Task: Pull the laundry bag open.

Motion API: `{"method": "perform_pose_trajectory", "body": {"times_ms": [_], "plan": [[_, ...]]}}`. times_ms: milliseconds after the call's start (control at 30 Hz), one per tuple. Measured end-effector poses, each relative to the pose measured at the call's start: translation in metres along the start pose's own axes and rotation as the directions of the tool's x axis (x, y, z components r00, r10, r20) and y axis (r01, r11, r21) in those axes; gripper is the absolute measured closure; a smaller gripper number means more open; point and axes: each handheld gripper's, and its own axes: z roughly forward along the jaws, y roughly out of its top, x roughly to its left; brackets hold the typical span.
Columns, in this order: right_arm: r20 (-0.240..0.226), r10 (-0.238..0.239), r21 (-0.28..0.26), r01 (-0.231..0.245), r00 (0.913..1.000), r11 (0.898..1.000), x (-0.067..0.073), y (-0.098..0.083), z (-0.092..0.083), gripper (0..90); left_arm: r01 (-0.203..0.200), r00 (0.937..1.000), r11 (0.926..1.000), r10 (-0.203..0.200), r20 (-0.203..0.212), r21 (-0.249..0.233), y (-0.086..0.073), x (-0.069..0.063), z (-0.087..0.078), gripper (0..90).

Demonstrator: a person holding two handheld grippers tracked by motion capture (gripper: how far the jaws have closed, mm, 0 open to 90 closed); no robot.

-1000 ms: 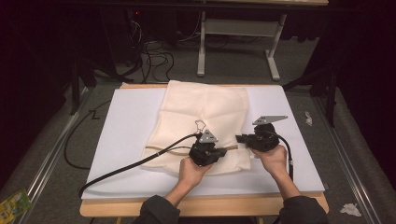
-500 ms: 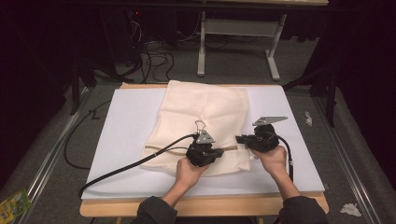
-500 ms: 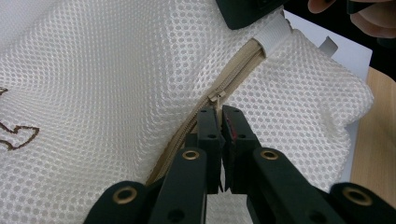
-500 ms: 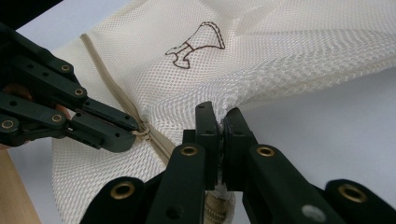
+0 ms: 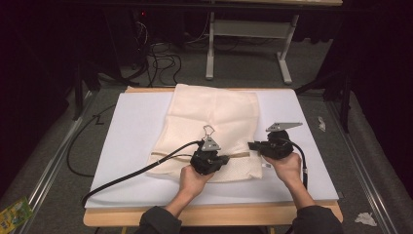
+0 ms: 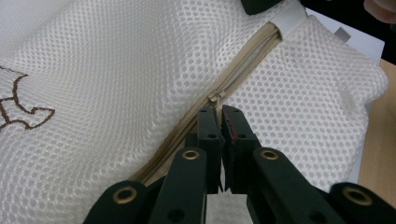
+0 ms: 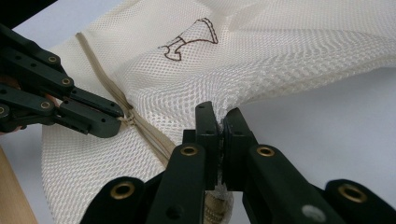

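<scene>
A cream mesh laundry bag (image 5: 209, 117) lies flat on the white mat, its tan zipper (image 5: 239, 155) running across near the front. My left gripper (image 5: 226, 159) is shut on the zipper pull (image 6: 217, 97), jaws pressed together (image 6: 221, 114). My right gripper (image 5: 252, 145) is shut on the bag's mesh edge (image 7: 220, 119) at the zipper's right end, lifting the fabric a little. In the right gripper view the left gripper (image 7: 117, 117) sits on the zipper (image 7: 93, 55), a short way to the left. A brown embroidered mark (image 7: 189, 37) shows on the mesh.
The white mat (image 5: 126, 131) covers a wooden table (image 5: 209, 214). The left gripper's black cable (image 5: 131, 173) trails left across the mat. Floor cables (image 5: 160, 58) and a white table frame (image 5: 243, 34) lie beyond the far edge.
My left gripper has crept slightly left along the zipper. The right gripper has held its place on the bag's edge.
</scene>
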Motion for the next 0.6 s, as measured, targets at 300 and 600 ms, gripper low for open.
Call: {"method": "perform_pose_trajectory", "body": {"times_ms": [300,600], "plan": [[0.000,0.010,-0.007,-0.010,1.0000,1.000,-0.001,-0.001,-0.002,89.0,0.010,0.9998,0.9999,-0.010,-0.015,-0.011,-0.002,0.005,-0.009,87.1],[0.012,0.015,-0.010,-0.015,0.9998,1.000,-0.004,-0.002,-0.003,89.0,0.013,0.9988,0.9998,-0.014,-0.048,-0.014,-0.007,0.011,-0.017,87.1]]}}
